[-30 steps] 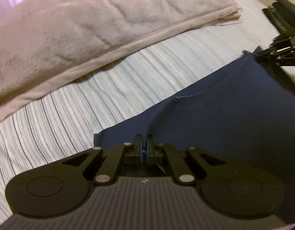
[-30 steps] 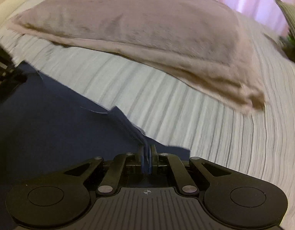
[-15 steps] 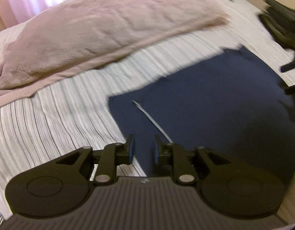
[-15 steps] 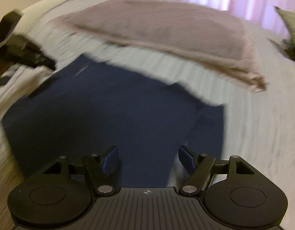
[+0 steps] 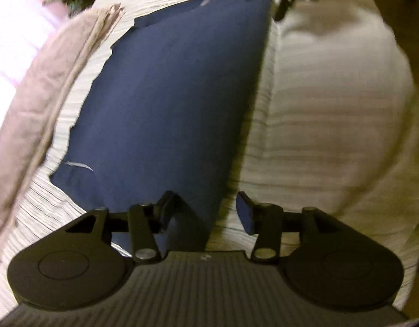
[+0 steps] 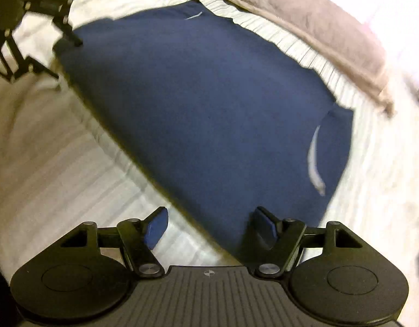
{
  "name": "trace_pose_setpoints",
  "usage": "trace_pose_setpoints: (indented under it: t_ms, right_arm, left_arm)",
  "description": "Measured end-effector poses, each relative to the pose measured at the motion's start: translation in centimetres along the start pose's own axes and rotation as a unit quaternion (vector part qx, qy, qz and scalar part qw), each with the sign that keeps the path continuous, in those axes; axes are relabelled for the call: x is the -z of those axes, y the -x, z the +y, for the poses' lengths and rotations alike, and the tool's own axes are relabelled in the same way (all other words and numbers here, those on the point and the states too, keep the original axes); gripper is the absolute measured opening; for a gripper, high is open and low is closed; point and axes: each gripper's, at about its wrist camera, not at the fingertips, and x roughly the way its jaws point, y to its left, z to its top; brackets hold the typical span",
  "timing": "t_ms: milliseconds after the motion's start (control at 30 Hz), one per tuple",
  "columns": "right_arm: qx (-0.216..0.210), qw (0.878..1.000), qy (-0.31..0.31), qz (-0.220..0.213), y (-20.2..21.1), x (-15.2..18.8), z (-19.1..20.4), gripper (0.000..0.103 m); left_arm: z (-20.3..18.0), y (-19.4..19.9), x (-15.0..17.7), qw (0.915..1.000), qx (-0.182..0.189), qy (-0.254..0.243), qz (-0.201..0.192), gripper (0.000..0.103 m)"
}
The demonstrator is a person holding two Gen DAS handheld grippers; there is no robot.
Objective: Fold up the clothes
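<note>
Over the near edge of the navy garment (image 5: 168,103), both hand-held grippers, left (image 5: 205,209) and right (image 6: 209,227), gape wide, holding nothing. Folded, the cloth lies flat on the striped bed (image 5: 332,109); a beige blanket (image 6: 304,19) lies beyond.

Right gripper (image 6: 210,227): jaws spread wide, nothing between them, over the near edge of a navy garment (image 6: 198,103) lying flat on the striped bed sheet (image 6: 59,163). Beige blanket (image 6: 304,19) along the far side. Left gripper (image 6: 65,31) at the garment's far corner; jaw state unclear.
</note>
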Motion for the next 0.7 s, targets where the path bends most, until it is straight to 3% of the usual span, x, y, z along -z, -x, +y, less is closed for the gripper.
trace_pose_setpoints:
  t_ms: [167, 267, 400, 433, 533, 633, 700]
  right_arm:
    - [0.073, 0.99, 0.123, -0.007, -0.9, 1.1, 4.0, 0.072]
    - [0.108, 0.979, 0.171, -0.016, -2.1, 1.3, 5.3, 0.072]
    - [0.148, 0.968, 0.2, -0.031, -3.2, 1.4, 5.0, 0.072]
    - [0.153, 0.966, 0.207, -0.033, -3.5, 1.3, 4.9, 0.066]
    - [0.145, 0.962, 0.231, -0.032, -4.1, 1.4, 4.7, 0.062]
    - [0.135, 0.959, 0.249, -0.024, -4.6, 1.9, 4.3, 0.048]
    - [0.13, 0.958, 0.253, -0.023, -4.6, 1.8, 4.1, 0.045]
  left_arm:
    - [-2.3, -1.3, 0.9, 0.9954, -0.078, -0.054, 0.011, 0.046]
    - [-2.7, -1.8, 1.3, 0.9921, -0.098, -0.077, 0.014, 0.044]
    - [-2.0, -2.0, 1.6, 0.9909, -0.103, -0.085, 0.02, 0.039]
    - [-1.8, -2.1, 1.6, 0.9918, -0.099, -0.077, 0.022, 0.037]
    - [-1.2, -2.2, 1.3, 0.9939, -0.09, -0.056, 0.028, 0.034]
    - [-0.7, -2.0, 0.9, 0.9949, -0.086, -0.038, 0.036, 0.032]
    - [-0.4, -2.0, 0.6, 0.9953, -0.084, -0.026, 0.041, 0.031]
